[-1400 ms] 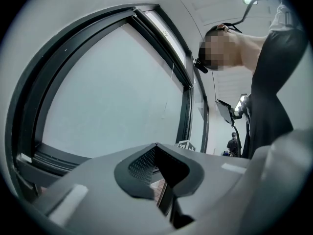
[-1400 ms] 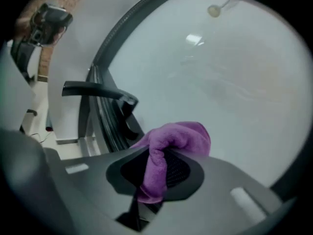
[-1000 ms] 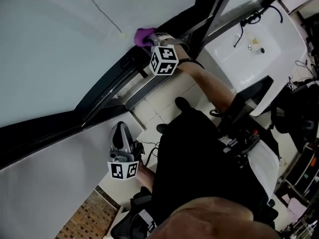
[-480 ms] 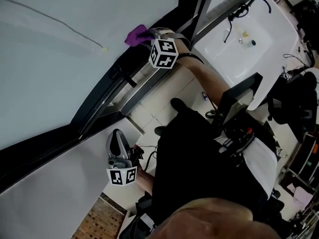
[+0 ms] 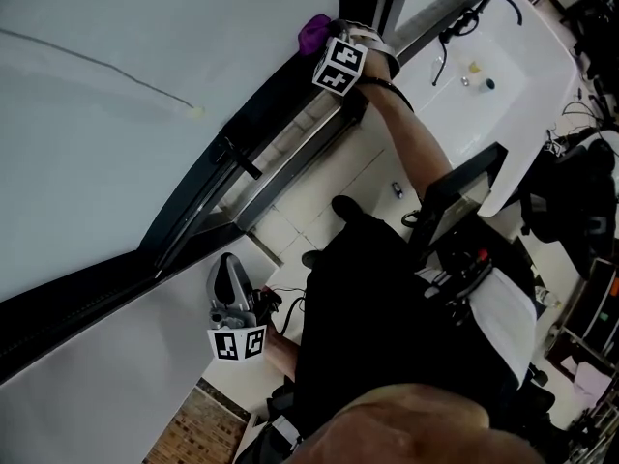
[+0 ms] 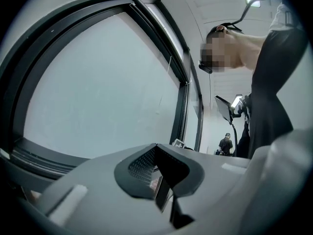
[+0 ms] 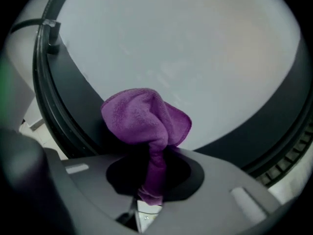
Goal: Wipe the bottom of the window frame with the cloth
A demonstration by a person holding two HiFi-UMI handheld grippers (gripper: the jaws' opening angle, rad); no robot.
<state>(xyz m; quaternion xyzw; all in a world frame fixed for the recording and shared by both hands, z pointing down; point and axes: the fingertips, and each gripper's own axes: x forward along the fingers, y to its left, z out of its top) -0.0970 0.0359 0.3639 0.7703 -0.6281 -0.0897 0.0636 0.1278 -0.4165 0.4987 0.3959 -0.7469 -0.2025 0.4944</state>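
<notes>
Down at seven o'clock in the head view, my left gripper point(image 5: 230, 271) hangs low beside the person's dark clothing point(image 5: 387, 327), over pale floor tiles point(image 5: 309, 196) and well apart from the window. Its own view shows the jaws pressed together with nothing between them, pointing up toward the large grey frosted window pane point(image 6: 98, 92).

The black metal bottom rail of the window frame point(image 5: 253, 124) runs on a diagonal from about eight o'clock up to twelve o'clock. At the twelve o'clock end the person's bare forearm point(image 5: 411, 129) is stretched out, and my right gripper point(image 5: 327, 39) sits at the rail.

Its jaws are clamped on the small purple microfibre cloth point(image 7: 144, 116), with a narrow tail of the cloth pinched down between them. The bunched end bulges out at twelve o'clock from the jaws. That end lies over the dark rail just where it meets the pane; I cannot tell how firmly it presses.

Off at two o'clock stands a white rectangular sink point(image 5: 517, 104) with a thin black tap point(image 5: 445, 58).
</notes>
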